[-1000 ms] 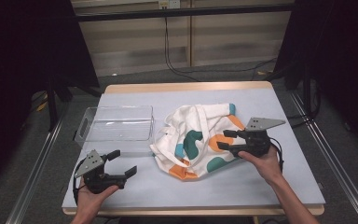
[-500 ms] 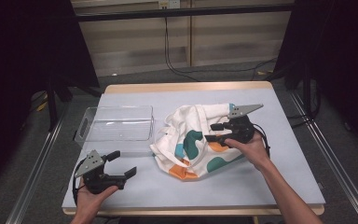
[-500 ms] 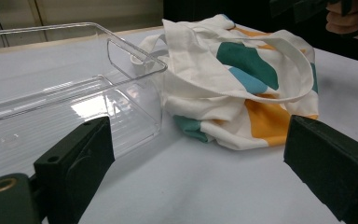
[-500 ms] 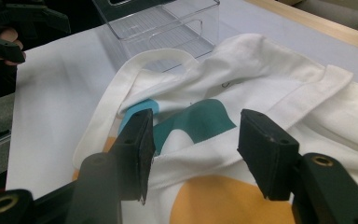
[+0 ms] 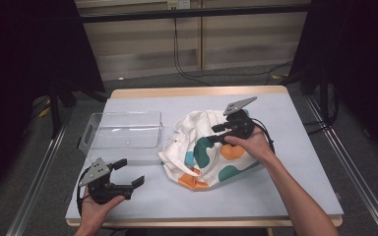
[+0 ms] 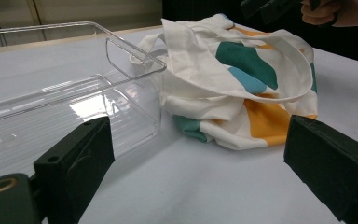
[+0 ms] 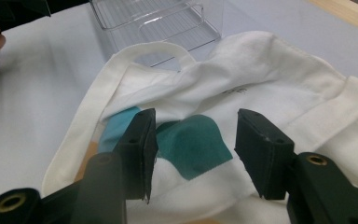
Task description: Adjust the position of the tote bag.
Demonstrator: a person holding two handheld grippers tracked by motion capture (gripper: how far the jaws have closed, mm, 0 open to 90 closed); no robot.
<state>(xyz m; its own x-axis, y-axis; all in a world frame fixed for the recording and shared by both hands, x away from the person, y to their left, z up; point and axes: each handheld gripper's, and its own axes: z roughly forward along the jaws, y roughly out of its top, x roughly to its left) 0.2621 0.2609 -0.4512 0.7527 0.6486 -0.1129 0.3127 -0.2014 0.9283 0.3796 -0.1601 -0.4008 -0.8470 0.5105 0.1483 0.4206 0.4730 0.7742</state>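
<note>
A crumpled white tote bag with teal, blue and orange patches lies mid-table, its handles loose on top. My right gripper hovers open just above the bag's middle. In the right gripper view the jaws stand apart over a teal patch of the bag, with nothing between them. My left gripper rests wide open near the table's front left, facing the bag from a distance, well short of it.
A clear plastic bin stands empty left of the bag, its near corner touching the cloth. The bin lies beyond the bag from the right gripper. Bare table lies to the right and front.
My right gripper has moved left and away from the person, from the bag's near right edge to above its middle. The left gripper has stayed put.
</note>
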